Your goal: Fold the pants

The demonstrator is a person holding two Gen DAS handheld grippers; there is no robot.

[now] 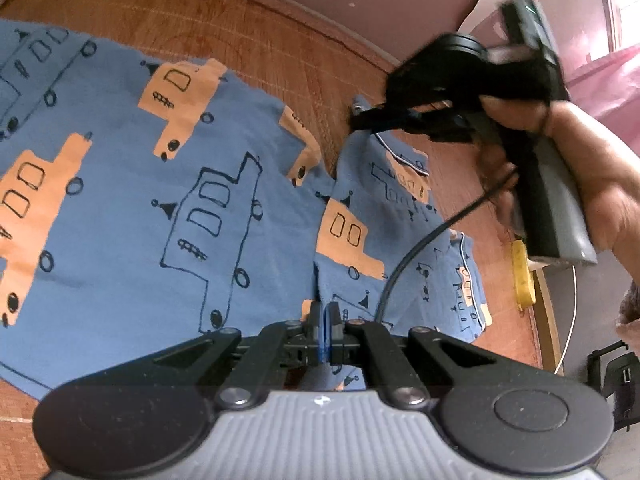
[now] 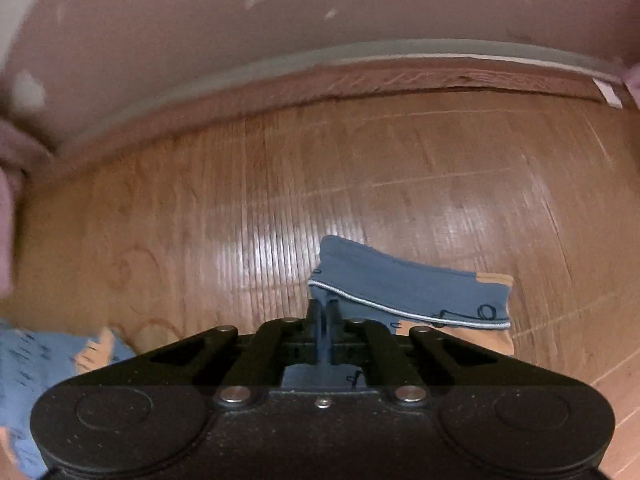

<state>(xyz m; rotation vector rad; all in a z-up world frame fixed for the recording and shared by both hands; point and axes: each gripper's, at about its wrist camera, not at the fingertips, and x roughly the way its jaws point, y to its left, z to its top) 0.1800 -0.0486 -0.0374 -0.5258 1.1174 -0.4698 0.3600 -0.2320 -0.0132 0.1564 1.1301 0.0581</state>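
Blue pants printed with orange and outlined trucks lie spread on a reddish woven mat. My left gripper is shut on the near edge of a raised pant leg. In the left wrist view a hand holds my right gripper, which pinches the far corner of that same leg. The right wrist view shows my right gripper shut on a blue hem with white piping, lifted over the mat. More blue cloth sits at the lower left.
A pinkish wall with a pale baseboard runs behind the mat. A yellow object and a wooden edge lie at the mat's right side. A black cable hangs from the right gripper across the pant leg. Pink fabric hangs at far right.
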